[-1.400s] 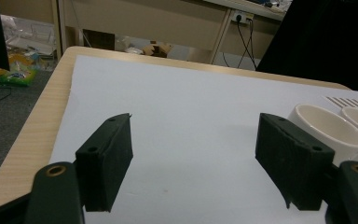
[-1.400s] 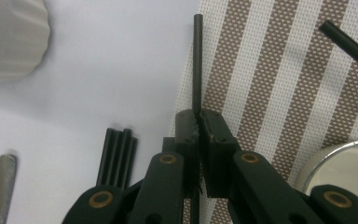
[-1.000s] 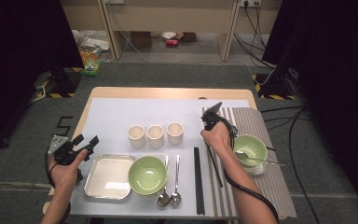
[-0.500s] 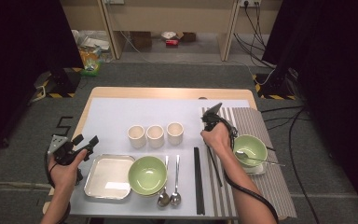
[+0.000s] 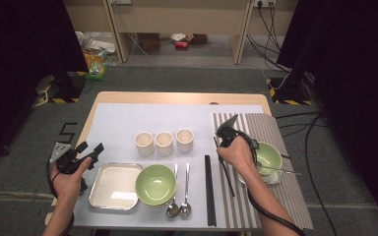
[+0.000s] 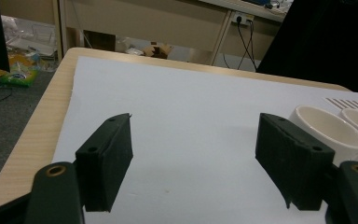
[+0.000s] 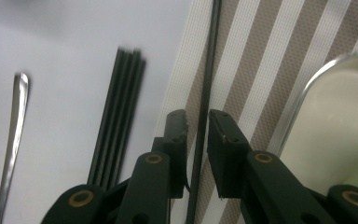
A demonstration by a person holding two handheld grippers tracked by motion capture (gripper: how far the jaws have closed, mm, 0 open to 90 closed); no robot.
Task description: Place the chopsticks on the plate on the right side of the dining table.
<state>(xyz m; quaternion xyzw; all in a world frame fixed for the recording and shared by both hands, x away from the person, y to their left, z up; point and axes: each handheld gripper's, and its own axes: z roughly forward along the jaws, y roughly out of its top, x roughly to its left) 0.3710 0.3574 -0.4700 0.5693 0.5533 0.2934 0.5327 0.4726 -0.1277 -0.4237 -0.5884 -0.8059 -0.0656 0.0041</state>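
Here, the left gripper [image 5: 89,151] hovers at the white mat's [image 5: 123,118] left edge, jaws spread wide over bare surface, three cream ceramic cups [image 5: 164,142] off to its right. The right gripper [image 7: 196,122] closes narrowly around a thin black chopstick [image 7: 208,79] on the striped placemat [image 5: 261,125], hemmed between a bundle of black chopsticks [image 7: 119,112] and a steel tray's rim [image 7: 303,100].

Three cups [image 5: 164,142] are set in a row behind the tray [image 5: 113,186] and bowl [image 5: 156,184]. Two spoons [image 5: 179,194] are laid right of the bowl.
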